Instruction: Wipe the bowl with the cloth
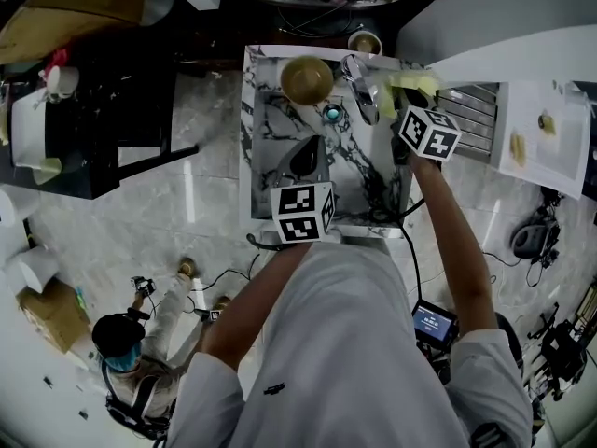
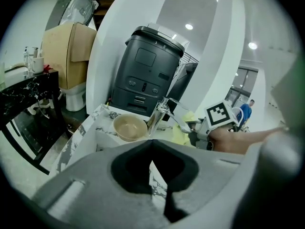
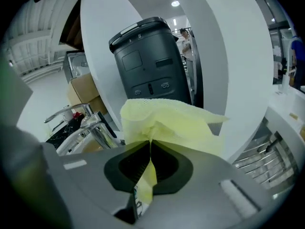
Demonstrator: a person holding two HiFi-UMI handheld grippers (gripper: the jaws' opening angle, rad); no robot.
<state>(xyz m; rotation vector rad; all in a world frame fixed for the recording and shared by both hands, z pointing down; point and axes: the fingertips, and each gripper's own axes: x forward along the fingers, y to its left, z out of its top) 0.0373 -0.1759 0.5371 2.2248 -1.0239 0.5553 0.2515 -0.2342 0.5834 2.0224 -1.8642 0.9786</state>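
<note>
Head view looks steeply down on a person standing at a marble sink. The bowl, tan and upright, sits at the sink's far edge, just left of the faucet. The cloth, pale yellow, is on the other side of the faucet near the far right corner, so the faucet stands between cloth and bowl and the two do not touch. The right gripper has the cloth: in its own view the jaws are pressed together on a fold, with the bulk bunched up above the tips and a strip hanging down between them. The left gripper is over the near part of the basin and points toward the bowl. Its jaws are closed tip to tip with nothing held, and only marble shows through the gap behind the tips. A metal rack lies to the right of the sink, and a tall black bin stands behind it. Another person is down on the floor to the left.
</note>
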